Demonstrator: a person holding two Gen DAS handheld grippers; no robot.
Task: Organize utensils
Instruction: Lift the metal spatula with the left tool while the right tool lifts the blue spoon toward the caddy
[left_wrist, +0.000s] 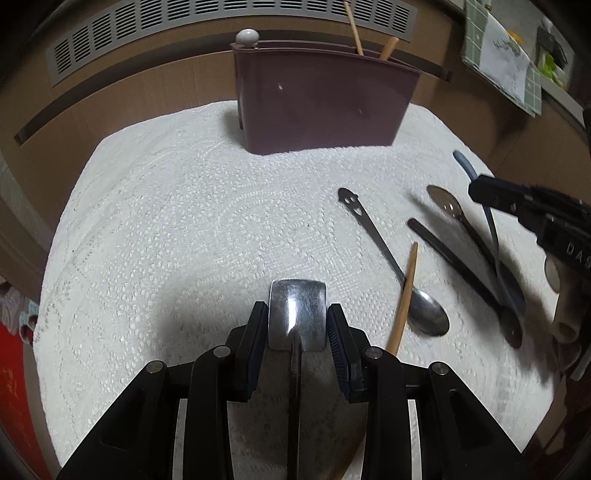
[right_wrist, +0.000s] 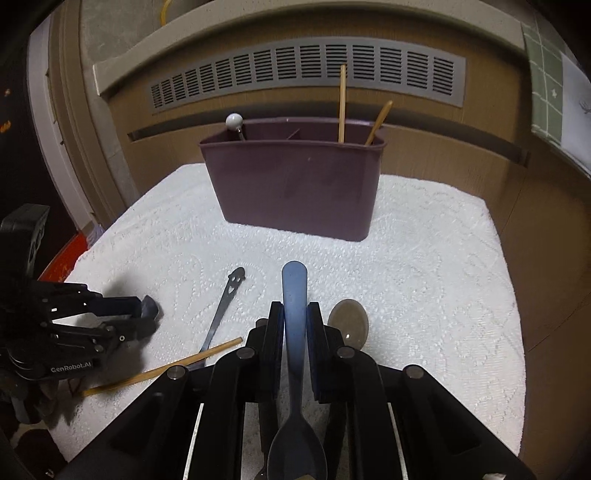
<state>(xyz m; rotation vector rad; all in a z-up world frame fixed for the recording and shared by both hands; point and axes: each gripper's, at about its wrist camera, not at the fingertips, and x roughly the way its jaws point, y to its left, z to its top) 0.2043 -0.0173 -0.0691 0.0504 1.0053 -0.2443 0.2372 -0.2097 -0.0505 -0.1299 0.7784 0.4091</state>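
So the counter is covered with a white textured cloth, with a grey vent panel behind. At the back stands a maroon plastic utensil caddy. Left hand-held gripper points down, fairly wide, pads on a flat steel utensil handle. Right hand-held gripper is clamped narrow on a blue spoon, lifted off the cloth.

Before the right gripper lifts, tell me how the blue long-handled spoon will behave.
The blue long-handled spoon looks stiff; its handle stays straight past the right gripper. It may pivot, since the pads pinch mid-handle and the bowl hangs behind. The smooth finish could let it slip. It probably weighs little.
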